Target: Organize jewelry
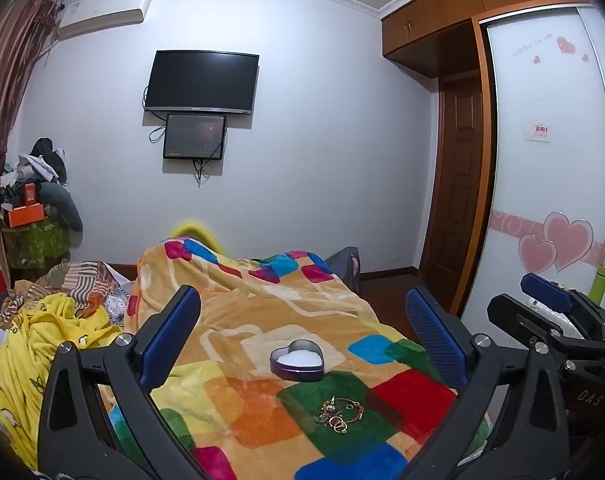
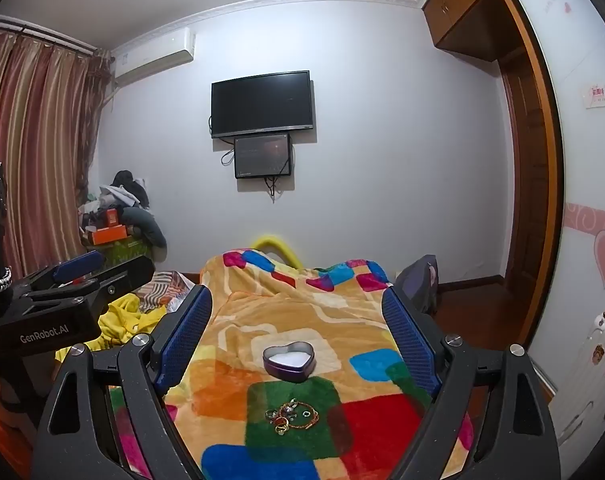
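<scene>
While both grippers, left gripper (image 1: 302, 344) and right gripper (image 2: 298, 344), hold their fingers spread wide and empty, the little tangled pile of gold rings and thin chain bracelets (image 2: 289, 416) lies just in front of the purple heart-shaped tin (image 2: 289, 361) on the fluffy patchwork blanket (image 2: 374, 424). It looks light and slippery, so pinch one ring's edge.

Home bedroom: blanketed bed (image 2: 302, 320), wall television (image 2: 262, 104), wardrobe (image 1: 550, 140).

White wall at centre frame, black television (image 1: 201, 81) mounted on it, smaller screen (image 1: 194, 137) directly below, air conditioner (image 1: 104, 11) upper left, striped curtain (image 2: 34, 144) left edge, wooden wardrobe (image 1: 434, 20) upper right, heart-patterned sliding door (image 1: 550, 152) right, dark wooden floor (image 1: 386, 280).
</scene>
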Available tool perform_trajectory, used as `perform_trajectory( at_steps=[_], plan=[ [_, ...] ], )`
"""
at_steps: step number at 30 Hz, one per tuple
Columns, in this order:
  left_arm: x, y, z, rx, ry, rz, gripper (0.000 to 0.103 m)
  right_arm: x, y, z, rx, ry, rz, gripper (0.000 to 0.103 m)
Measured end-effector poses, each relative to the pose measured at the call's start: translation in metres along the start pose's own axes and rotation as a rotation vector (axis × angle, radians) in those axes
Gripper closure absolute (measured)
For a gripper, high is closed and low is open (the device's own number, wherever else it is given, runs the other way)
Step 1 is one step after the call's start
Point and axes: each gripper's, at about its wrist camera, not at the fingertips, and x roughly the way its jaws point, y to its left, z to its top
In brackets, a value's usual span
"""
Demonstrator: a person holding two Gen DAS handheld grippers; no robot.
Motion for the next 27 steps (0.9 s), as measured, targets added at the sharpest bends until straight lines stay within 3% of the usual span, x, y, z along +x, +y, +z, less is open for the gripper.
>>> perform_trajectory(
  at_steps=[27],
  plan=[
    [0.0038,0.0036,-0.0041,-0.003,0.011,-0.011,0.000,0.0005,-0.0006,0.0002,0.002,0.003,0.000,0.018]
  ],
)
